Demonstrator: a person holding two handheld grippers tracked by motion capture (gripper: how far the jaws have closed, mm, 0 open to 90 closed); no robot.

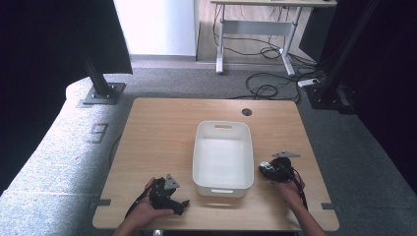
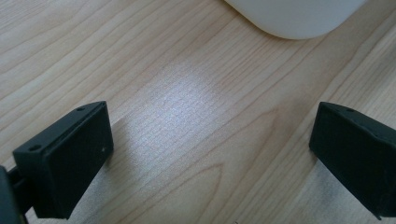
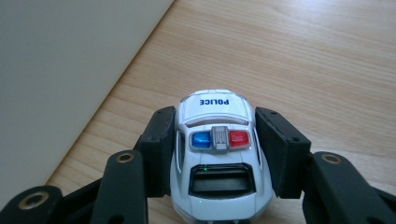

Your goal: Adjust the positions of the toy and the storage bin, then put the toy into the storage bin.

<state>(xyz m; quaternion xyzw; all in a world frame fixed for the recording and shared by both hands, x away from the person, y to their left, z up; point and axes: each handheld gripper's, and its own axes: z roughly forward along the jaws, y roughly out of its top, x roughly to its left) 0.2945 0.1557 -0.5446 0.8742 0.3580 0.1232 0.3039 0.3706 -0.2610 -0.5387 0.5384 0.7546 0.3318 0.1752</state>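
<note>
Right gripper (image 3: 212,154) clamped on small white toy police car (image 3: 217,154) with blue and red roof lights, pads pressed against both sides. Car just right of white rectangular plastic bin (image 1: 222,183), near right part of light wooden table (image 1: 157,132), apart from bin wall. Left gripper (image 2: 210,154) spread wide, nothing between jaws, low over bare tabletop near left corner of bin. Bin at table centre, interior bare.
</note>
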